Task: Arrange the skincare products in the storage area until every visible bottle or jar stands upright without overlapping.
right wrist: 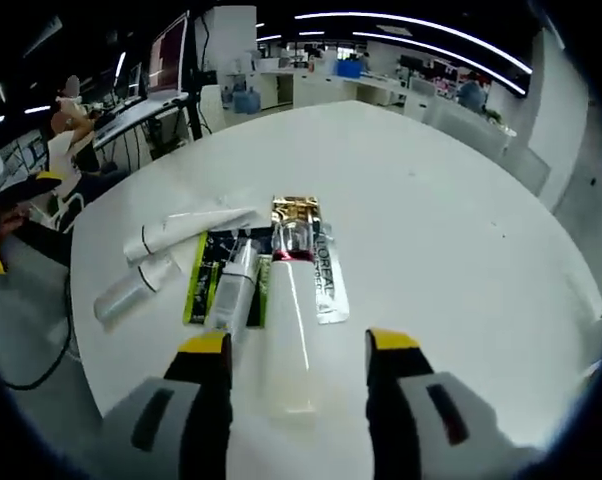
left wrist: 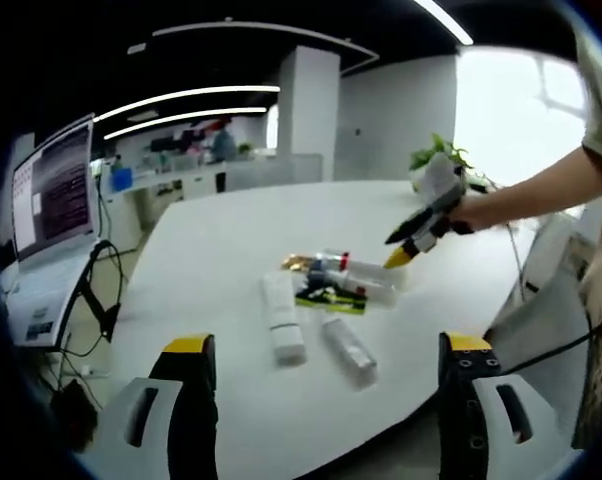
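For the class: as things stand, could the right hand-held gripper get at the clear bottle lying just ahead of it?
Probably yes. The right hand-held gripper is open, the clear bottle lies between its jaws, and nothing covers it.

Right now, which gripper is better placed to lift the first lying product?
Right. The right gripper is open just above the clear lying bottle, jaws on either side. The left gripper is further from the products.

All the skincare products lie flat, clustered on the white round table (right wrist: 461,230). A white tube (right wrist: 186,229) and a clear-capped bottle (right wrist: 131,290) lie left. A pump bottle (right wrist: 233,287) rests on a black-and-green box (right wrist: 203,265). A clear tube (right wrist: 293,330) lies nearest, beside a gold sachet (right wrist: 294,215).
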Tool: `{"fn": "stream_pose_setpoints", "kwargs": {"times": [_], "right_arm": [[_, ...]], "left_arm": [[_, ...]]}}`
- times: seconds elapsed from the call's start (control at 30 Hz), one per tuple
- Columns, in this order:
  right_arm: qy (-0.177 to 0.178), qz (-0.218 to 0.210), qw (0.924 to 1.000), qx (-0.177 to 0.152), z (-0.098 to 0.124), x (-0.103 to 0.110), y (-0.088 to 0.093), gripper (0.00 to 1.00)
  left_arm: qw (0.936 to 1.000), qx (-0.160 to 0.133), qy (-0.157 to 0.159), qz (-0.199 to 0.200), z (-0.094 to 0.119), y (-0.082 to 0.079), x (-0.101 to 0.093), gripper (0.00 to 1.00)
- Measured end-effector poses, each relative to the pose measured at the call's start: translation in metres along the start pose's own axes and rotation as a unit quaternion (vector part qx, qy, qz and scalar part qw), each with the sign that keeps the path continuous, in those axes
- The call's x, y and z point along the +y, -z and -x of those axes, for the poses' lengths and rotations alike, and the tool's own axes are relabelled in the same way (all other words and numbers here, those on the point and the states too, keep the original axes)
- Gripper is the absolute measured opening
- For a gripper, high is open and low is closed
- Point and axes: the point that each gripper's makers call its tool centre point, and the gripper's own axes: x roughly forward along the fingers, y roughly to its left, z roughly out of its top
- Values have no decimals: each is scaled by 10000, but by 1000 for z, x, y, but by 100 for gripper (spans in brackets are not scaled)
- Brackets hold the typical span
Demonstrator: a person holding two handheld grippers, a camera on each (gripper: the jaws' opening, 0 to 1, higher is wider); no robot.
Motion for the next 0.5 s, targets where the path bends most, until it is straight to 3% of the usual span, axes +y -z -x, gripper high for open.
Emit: {"fn": "stream_pose_setpoints", "kwargs": {"times": [0.5], "right_arm": [[-365, 451, 9965, 601, -23, 4, 0, 47]], "left_arm": [[10000, 72, 18, -21, -1, 1, -1, 90]]}}
